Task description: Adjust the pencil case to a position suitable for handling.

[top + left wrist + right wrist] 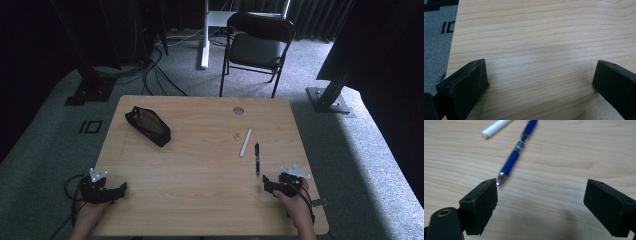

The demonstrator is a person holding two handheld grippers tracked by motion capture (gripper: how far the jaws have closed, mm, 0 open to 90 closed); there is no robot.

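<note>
High view: the person's two hands come in at 6 o'clock, each holding a black two-jaw gripper at the near edge of the pale wooden table [200,165].

Left gripper [121,190] at about 8 o'clock, jaws spread wide, bare wood between them.

Right gripper [267,184] at about 4 o'clock, jaws also wide apart, holding nothing. In the right gripper view, the silver tip of the blue ballpoint pen [516,155] lies just beside one jaw, off toward 11 o'clock; whether they touch, cannot tell.

Just beyond the pen: a white cylindrical stick [245,142], near it but apart. Beside that, a small tan block [236,135].

Farther, toward 10 o'clock: a black zippered pouch [148,126], lying aslant.

Past the table at 12 o'clock: a black folding chair [256,47] on grey carpet.
</note>
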